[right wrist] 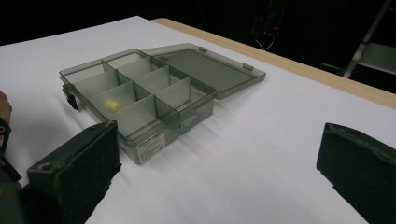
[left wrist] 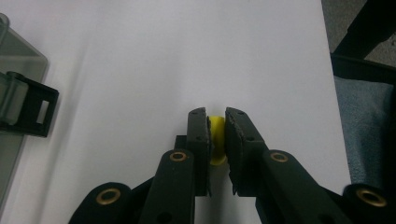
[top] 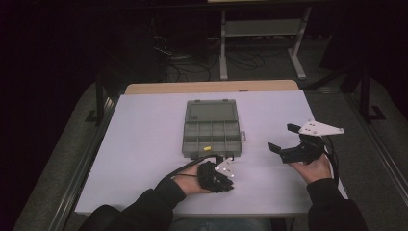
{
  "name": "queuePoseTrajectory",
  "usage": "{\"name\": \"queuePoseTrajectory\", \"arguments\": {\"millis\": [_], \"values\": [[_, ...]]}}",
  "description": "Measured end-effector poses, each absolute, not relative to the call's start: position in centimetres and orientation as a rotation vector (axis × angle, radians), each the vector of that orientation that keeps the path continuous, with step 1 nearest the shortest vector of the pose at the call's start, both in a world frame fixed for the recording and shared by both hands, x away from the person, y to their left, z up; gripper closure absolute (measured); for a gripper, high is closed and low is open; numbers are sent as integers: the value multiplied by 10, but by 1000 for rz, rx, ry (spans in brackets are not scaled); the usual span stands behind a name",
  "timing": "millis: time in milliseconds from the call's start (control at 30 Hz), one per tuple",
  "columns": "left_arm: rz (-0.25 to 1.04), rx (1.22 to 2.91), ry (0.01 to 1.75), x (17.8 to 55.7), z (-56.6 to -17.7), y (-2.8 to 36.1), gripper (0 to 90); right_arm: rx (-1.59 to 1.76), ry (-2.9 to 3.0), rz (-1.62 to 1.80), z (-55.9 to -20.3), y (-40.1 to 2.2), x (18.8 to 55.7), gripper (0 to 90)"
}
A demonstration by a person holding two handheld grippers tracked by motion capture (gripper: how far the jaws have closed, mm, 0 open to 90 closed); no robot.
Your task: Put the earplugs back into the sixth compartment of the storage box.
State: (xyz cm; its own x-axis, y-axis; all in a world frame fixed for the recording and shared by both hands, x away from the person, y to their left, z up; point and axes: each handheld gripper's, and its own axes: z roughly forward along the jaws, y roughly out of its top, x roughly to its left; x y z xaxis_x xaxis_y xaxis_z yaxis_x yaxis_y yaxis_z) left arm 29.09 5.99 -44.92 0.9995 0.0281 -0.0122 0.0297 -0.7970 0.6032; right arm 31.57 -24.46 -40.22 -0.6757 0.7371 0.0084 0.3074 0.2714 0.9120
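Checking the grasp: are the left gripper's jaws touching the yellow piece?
Touching. The left gripper view shows the left gripper with both jaws pressed against the yellow piece, no gap either side.

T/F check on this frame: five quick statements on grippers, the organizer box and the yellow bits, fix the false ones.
1. The left gripper is shut on a yellow piece. True.
2. The right gripper is shut. False: its jaws stand wide apart with nothing between them.
3. The organizer box has its lid closed. False: the lid lies folded open, flat on the table.
4. Another yellow piece lies in one of the box's compartments. True.
5. The right gripper touches the box. False: it is off to the box's side, with bare white tabletop between them.
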Motion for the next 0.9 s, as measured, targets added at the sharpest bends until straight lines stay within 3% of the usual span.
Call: {"name": "queuePoseTrajectory", "arguments": {"millis": [900], "values": [[49,2441,80,314,-403,88,810,944,2129,1382,-402,-244,316,0]]}}
